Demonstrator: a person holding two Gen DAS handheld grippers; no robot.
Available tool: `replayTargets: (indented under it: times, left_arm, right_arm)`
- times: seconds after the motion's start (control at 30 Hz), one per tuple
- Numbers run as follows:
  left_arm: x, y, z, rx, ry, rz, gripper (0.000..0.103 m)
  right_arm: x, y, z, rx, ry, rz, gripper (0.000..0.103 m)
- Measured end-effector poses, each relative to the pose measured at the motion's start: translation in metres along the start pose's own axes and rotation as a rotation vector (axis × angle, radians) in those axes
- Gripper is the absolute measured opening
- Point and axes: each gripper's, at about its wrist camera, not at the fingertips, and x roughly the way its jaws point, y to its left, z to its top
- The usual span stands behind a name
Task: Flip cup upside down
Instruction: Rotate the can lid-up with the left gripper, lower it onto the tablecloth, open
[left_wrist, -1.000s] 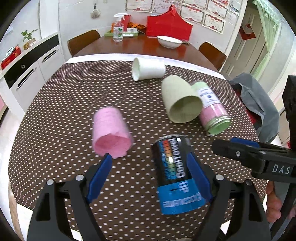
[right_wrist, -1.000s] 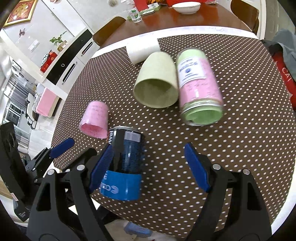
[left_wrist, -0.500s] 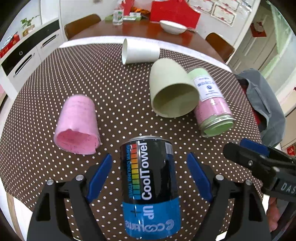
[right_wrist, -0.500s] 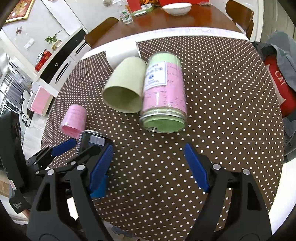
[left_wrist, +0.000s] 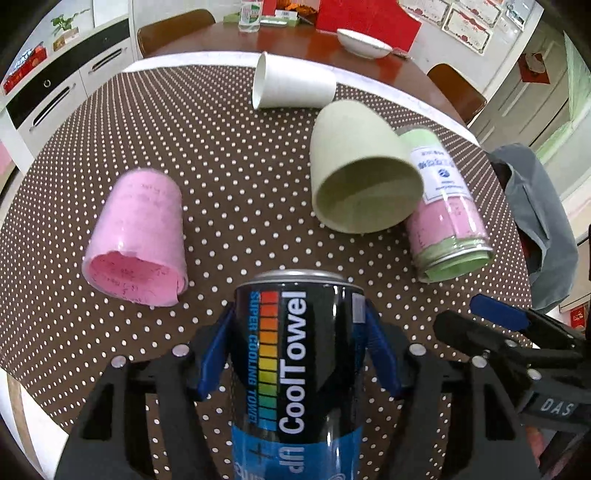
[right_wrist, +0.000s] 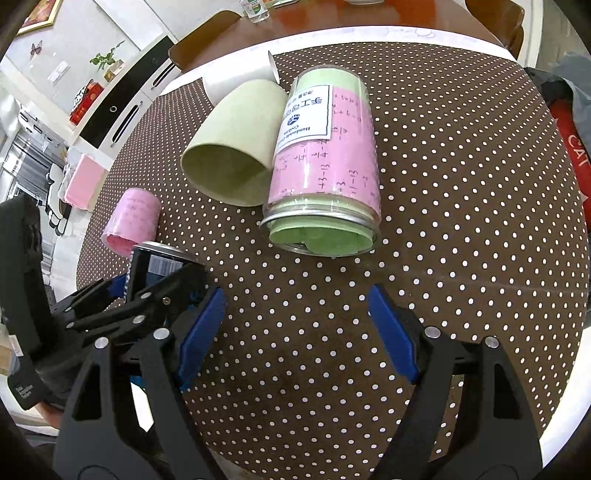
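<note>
My left gripper (left_wrist: 299, 343) is shut on a black and blue CoolTowel can (left_wrist: 299, 369), lying on its side near the table's front edge; both blue pads press its sides. It also shows in the right wrist view (right_wrist: 162, 264). My right gripper (right_wrist: 295, 328) is open and empty over the dotted cloth, just short of the pink and green clear canister (right_wrist: 325, 162). A pale green cup (left_wrist: 358, 173) lies on its side against that canister (left_wrist: 443, 206). A pink cup (left_wrist: 140, 236) lies on its side to the left. A white paper cup (left_wrist: 291, 86) lies farther back.
The round table has a brown dotted cloth (left_wrist: 221, 147). A grey jacket (left_wrist: 535, 206) hangs at the right edge. A wooden table (left_wrist: 303, 40) with a white bowl (left_wrist: 364, 42) stands behind, with chairs around it. White cabinets (left_wrist: 62, 99) stand at left.
My left gripper has closed on the CoolTowel can, which was between open fingers before. My right gripper has drawn closer to the pink and green canister.
</note>
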Motion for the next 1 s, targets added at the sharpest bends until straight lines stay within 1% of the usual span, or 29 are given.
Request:
replayTargets:
  times: [0.13,0.37,0.53,0.73,0.87,1.0]
  left_arm:
    - [-0.010,-0.006,0.002,0.019,-0.040,0.009,0.066]
    - [-0.036,-0.015,0.008,0.039,-0.132,0.016,0.066]
    - [-0.055,-0.018,0.013,0.053,-0.208,0.055,0.066]
    - [-0.063,-0.020,0.016,0.057,-0.243,0.063,0.066]
    - [-0.065,-0.023,0.012,0.069,-0.288,0.119,0.066]
    - [-0.057,-0.016,0.006,0.051,-0.266,0.114,0.066]
  right_arm:
    - [-0.005,-0.001,0.004,-0.010,-0.018,0.004,0.078]
    - [-0.022,-0.002,0.009,-0.023,-0.076,-0.006,0.078]
    - [-0.031,-0.001,0.011,-0.031,-0.103,-0.002,0.078]
    - [-0.033,0.003,0.012,-0.043,-0.115,-0.003,0.078]
    - [-0.032,0.005,0.010,-0.046,-0.119,-0.003,0.078]
    - [-0.031,0.007,0.008,-0.047,-0.116,-0.002,0.078]
